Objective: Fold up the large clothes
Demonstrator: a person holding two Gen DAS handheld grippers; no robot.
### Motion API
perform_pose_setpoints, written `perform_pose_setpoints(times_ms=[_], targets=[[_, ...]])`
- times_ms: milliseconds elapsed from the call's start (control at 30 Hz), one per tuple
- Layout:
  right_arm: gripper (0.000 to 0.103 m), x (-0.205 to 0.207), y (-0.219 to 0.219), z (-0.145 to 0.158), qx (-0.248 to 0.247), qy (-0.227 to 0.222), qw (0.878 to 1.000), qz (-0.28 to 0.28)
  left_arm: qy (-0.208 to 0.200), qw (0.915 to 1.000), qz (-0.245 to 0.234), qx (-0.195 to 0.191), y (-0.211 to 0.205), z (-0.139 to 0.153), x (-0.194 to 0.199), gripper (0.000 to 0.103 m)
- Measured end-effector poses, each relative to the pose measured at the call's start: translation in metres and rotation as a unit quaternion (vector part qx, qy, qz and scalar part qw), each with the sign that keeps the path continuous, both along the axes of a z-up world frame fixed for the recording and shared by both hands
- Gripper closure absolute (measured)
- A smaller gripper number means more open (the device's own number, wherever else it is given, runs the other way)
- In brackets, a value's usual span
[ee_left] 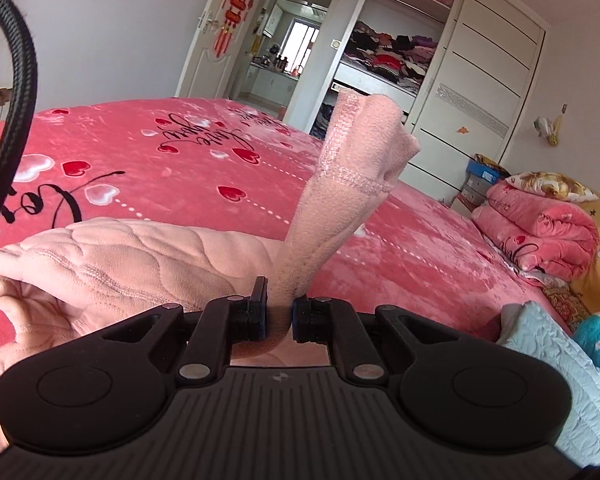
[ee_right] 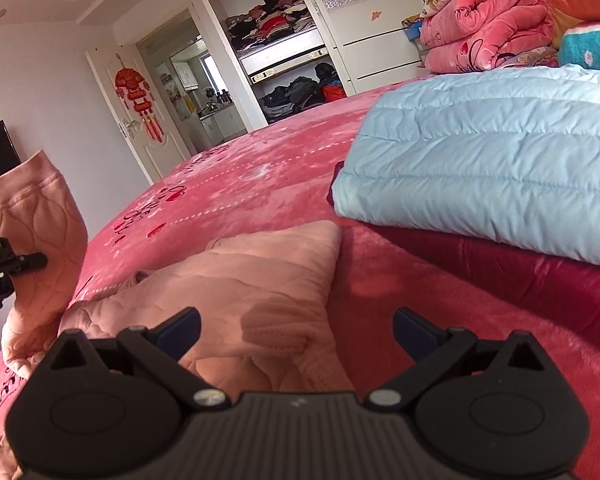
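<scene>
A peach-pink quilted garment [ee_left: 112, 264] lies on the red bed. My left gripper [ee_left: 280, 312] is shut on its sleeve [ee_left: 340, 184], which sticks up in front of the camera with the ribbed cuff at the top. In the right wrist view the garment's body [ee_right: 260, 292] lies just ahead of my right gripper [ee_right: 296, 328], which is open and empty above its near edge. The lifted sleeve [ee_right: 36, 220] and the left gripper [ee_right: 28, 261] show at the left edge of that view.
The bed has a red heart-print blanket [ee_left: 204, 168]. A folded light-blue padded jacket [ee_right: 492, 160] lies to the right on a dark red cloth [ee_right: 500, 280]. Rolled pink quilts [ee_right: 484, 28] and pillows are behind it. An open wardrobe [ee_left: 388, 56] and door stand beyond the bed.
</scene>
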State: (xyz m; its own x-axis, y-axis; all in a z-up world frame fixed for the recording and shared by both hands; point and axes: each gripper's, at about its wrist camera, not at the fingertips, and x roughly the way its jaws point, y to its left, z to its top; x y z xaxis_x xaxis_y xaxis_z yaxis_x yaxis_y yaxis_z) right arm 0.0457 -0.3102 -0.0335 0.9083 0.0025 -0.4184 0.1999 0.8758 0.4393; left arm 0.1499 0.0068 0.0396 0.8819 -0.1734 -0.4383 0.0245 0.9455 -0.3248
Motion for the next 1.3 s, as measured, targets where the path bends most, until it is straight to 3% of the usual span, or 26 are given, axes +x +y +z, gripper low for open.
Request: perform_pose_setpoints(times_ms=[567, 767, 933, 1100, 1300], targets=[[0.002, -0.007, -0.025, 0.006, 0.046, -0.018, 0.999, -0.021, 0.018, 0.9947, -0.077, 0.065, -0.022, -0.026, 0.008, 0.094], [0.001, -0.011, -0.036, 0.008, 0.061, -0.022, 0.997, -0.031, 0.043, 0.9907, -0.091, 0.092, -0.013, -0.043, 0.018, 0.091], [0.001, -0.008, -0.041, 0.006, 0.077, -0.019, 0.996, -0.034, 0.043, 0.9895, -0.097, 0.098, -0.006, -0.038, 0.026, 0.080], [0.001, -0.007, -0.037, 0.008, 0.072, -0.019, 0.997, -0.024, 0.040, 0.9872, -0.119, 0.099, 0.002, -0.030, 0.015, 0.055], [0.001, -0.007, -0.036, 0.008, 0.071, -0.020, 0.997, -0.019, 0.029, 0.9818, -0.147, 0.117, 0.016, -0.033, -0.022, 0.044]])
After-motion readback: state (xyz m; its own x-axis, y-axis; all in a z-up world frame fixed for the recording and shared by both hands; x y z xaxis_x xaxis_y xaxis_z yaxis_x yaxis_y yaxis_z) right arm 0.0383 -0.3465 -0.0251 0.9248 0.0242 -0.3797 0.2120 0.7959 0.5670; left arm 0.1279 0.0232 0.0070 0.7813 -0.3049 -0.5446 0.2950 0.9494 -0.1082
